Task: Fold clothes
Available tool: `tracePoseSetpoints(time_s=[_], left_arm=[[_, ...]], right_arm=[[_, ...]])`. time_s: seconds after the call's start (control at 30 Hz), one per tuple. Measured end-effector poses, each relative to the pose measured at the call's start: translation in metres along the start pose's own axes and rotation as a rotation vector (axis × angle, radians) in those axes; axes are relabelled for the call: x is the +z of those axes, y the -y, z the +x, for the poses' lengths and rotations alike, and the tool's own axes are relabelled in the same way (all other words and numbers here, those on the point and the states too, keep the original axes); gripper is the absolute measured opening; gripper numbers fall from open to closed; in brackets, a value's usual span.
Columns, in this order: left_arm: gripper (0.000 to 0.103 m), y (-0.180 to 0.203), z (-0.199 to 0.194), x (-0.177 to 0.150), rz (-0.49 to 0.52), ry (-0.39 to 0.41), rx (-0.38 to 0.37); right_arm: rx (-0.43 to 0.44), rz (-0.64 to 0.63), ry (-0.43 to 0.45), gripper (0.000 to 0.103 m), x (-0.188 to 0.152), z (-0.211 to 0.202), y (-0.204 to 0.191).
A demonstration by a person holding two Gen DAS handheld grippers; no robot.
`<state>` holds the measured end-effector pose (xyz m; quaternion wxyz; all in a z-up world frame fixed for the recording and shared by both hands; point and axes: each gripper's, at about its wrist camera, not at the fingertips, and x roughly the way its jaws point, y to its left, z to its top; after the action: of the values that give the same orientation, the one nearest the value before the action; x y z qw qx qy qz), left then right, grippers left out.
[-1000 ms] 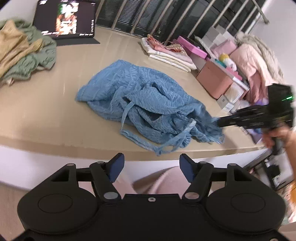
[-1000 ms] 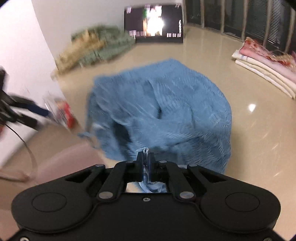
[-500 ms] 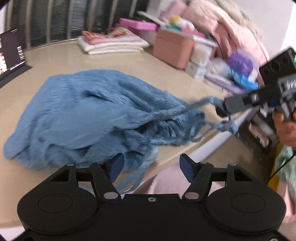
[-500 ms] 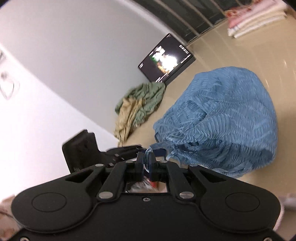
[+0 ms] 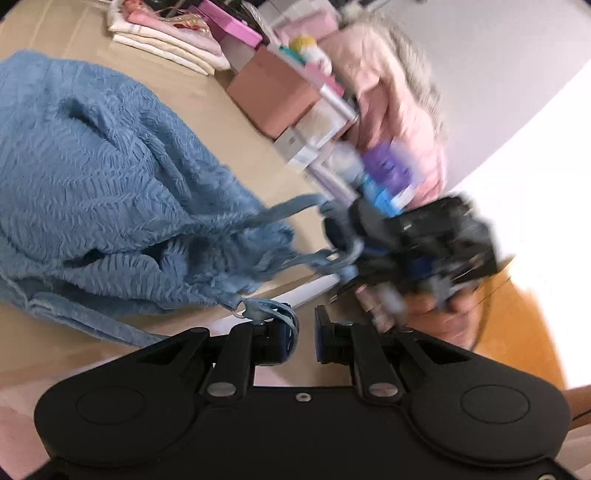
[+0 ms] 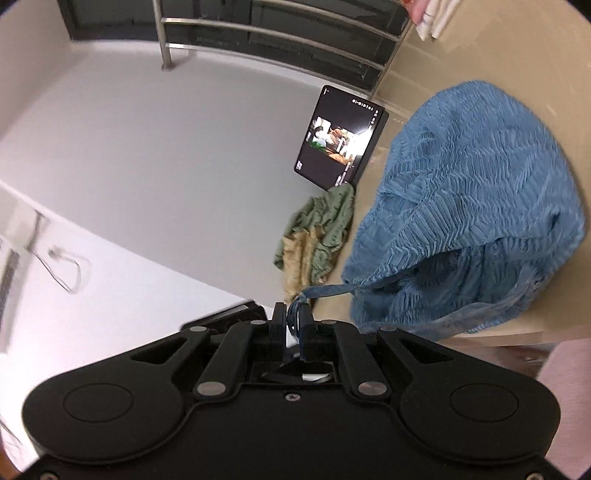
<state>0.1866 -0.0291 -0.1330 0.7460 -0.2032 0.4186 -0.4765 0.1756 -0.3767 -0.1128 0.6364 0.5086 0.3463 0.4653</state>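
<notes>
A crumpled blue textured garment lies on the beige table; it also shows in the right wrist view. My left gripper is at the table's near edge, jaws narrowed with a small gap; a blue strap of the garment lies against its left finger. My right gripper is shut on another blue strap, pulled taut off the table edge. The right gripper also shows blurred in the left wrist view.
Folded pink and cream clothes lie at the back of the table. Pink boxes and bedding crowd the right. A tablet and a green and tan clothes heap lie at the far side. A railing runs behind.
My left gripper's jaws have narrowed from wide open around a strap at the table edge. My right gripper has kept its strap and pulled it out to the side.
</notes>
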Motion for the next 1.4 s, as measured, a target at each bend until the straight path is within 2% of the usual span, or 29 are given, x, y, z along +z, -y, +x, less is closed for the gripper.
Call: tracePoseSetpoints(time_s=[0.13, 0.2, 0.33, 0.57, 0.67, 0.77, 0.87, 0.93, 0.97, 1.0, 1.07, 1.23, 1.33, 1.4], left_arm=[[0.015, -0.01, -0.017, -0.004, -0.07, 0.064, -0.036], [0.016, -0.018, -0.025, -0.005, -0.106, 0.099, -0.049], [0.019, -0.023, -0.037, 0.002, -0.135, 0.145, -0.032], [0.021, -0.022, -0.026, 0.015, -0.082, 0.111, 0.104], [0.029, -0.024, -0.019, 0.014, -0.096, 0.112, 0.133], [0.03, -0.023, -0.012, 0.012, -0.092, 0.112, 0.175], [0.031, -0.017, -0.016, 0.007, -0.059, 0.108, 0.244], [0.036, -0.012, -0.022, 0.004, -0.021, 0.104, 0.303], [0.042, -0.009, -0.022, 0.003, 0.008, 0.097, 0.341], [0.052, -0.006, -0.022, 0.001, 0.038, 0.089, 0.379], [0.058, 0.0, -0.021, -0.002, 0.102, 0.067, 0.451], [0.059, 0.019, -0.008, -0.009, 0.245, -0.002, 0.528], [0.059, 0.027, 0.005, -0.012, 0.324, -0.008, 0.58], [0.051, 0.027, 0.006, -0.014, 0.309, -0.009, 0.522]], right_arm=[[0.066, 0.039, -0.003, 0.01, 0.002, 0.004, 0.005], [0.085, 0.043, -0.009, 0.022, 0.002, 0.01, 0.004], [0.082, 0.04, -0.027, 0.029, 0.008, 0.03, 0.001], [0.004, 0.101, 0.005, 0.029, 0.029, 0.065, -0.002], [0.004, 0.136, 0.035, 0.03, 0.032, 0.077, -0.006], [0.041, 0.188, 0.07, 0.03, 0.031, 0.085, -0.006], [0.068, 0.234, 0.1, 0.03, 0.03, 0.085, -0.003], [0.099, 0.251, 0.128, 0.03, 0.03, 0.079, 0.0], [0.116, 0.259, 0.145, 0.03, 0.031, 0.074, 0.002], [0.128, 0.264, 0.164, 0.03, 0.031, 0.07, 0.003], [0.15, 0.272, 0.203, 0.03, 0.031, 0.063, 0.005], [0.167, 0.247, 0.242, 0.03, 0.033, 0.049, 0.0], [0.171, 0.236, 0.248, 0.03, 0.033, 0.045, -0.002], [0.179, 0.234, 0.257, 0.03, 0.033, 0.042, -0.002]])
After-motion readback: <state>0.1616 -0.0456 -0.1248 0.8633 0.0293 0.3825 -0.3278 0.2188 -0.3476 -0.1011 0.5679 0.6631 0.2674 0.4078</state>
